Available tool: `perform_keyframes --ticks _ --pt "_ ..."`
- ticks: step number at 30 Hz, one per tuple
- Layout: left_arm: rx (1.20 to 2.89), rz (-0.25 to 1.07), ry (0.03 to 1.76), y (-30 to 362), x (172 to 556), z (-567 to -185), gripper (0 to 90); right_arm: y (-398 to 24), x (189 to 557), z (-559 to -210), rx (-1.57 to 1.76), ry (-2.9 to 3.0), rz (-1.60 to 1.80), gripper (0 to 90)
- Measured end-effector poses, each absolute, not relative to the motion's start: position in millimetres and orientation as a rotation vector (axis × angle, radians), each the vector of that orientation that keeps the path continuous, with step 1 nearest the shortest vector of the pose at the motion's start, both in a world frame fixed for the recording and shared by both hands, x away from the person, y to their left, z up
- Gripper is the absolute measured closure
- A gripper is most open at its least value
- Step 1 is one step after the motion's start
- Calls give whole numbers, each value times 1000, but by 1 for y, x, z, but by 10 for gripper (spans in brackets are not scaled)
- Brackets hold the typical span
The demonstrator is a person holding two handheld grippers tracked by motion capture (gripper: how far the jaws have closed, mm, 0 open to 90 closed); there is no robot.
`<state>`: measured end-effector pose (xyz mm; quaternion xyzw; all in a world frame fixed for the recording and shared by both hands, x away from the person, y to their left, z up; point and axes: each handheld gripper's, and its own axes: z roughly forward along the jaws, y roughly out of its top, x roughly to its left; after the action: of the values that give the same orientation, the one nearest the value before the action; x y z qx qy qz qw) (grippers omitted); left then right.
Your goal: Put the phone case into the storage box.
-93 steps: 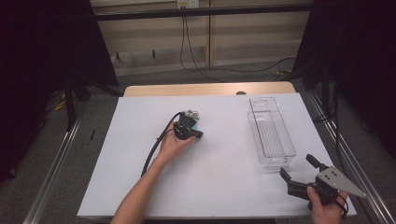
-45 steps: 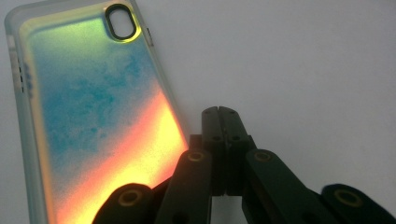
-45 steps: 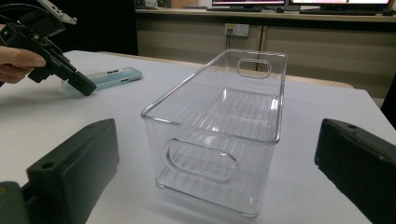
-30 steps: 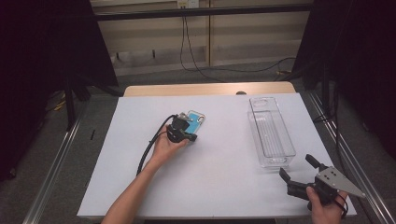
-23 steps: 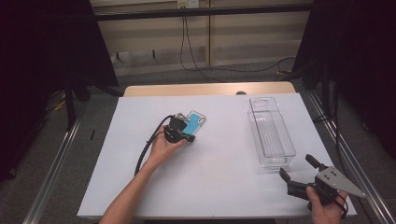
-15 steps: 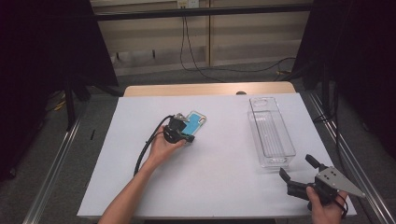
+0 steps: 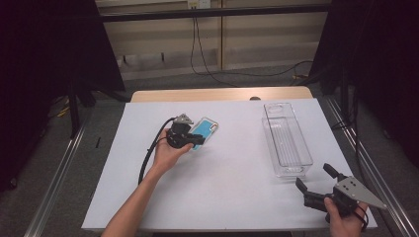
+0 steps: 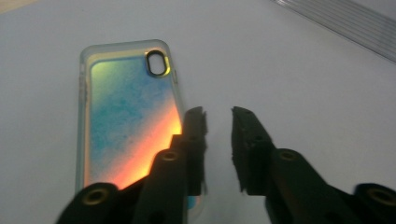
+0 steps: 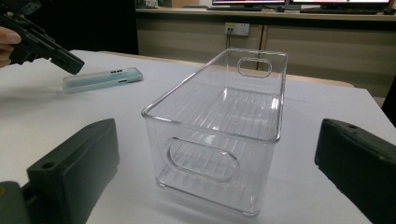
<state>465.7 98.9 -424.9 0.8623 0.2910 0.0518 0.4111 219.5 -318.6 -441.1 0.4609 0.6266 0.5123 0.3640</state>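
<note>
The phone case (image 8: 128, 126) lies flat on the white bench (image 7: 222, 192), back up, with its camera cutout at the far end from the left tongs (image 8: 218, 116). Its long axis runs almost in line with those tongs, and it sits slightly to their left, so one jaw overlaps its near long edge while the other hangs over bare bench. The jaws have just been opening to a narrow gap, with nothing between them. The left hand (image 7: 168, 150) is by far the nearer. The right tongs (image 7: 316, 185) stand wide and empty at the near right corner, facing the clear plastic bin (image 9: 224, 126). Between case and bin the bench is bare, open room for a carry across
</note>
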Motion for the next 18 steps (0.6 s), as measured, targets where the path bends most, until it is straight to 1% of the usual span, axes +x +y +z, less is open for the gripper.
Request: perform_keyframes --ticks 2,3,4,6,9,10,11,12,14,18 --pt "2164 147 747 99 466 -425 637 -319 219 -441 1186 1612 1319 0" --pt "2157 155 763 100 466 -424 589 -319 219 -441 1187 1612 1320 0" --pt "2151 162 773 100 466 -424 503 -319 219 -441 1186 1612 1320 0" --pt "2151 170 775 102 468 -424 456 -319 219 -441 1187 1612 1321 0" --pt "2146 192 811 103 470 -424 296 -319 219 -441 1188 1610 1322 0" --pt "2144 178 810 104 470 -424 274 -319 219 -441 1186 1612 1321 0" --pt "2140 178 807 105 470 -425 284 -319 219 -441 1185 1613 1322 0" --pt "2142 174 812 106 471 -425 273 -319 219 -441 1185 1613 1322 0" --pt "2137 191 823 108 472 -424 193 -319 219 -441 1184 1612 1324 0" --pt "2121 218 831 111 475 -422 101 -319 219 -441 1185 1611 1323 0"
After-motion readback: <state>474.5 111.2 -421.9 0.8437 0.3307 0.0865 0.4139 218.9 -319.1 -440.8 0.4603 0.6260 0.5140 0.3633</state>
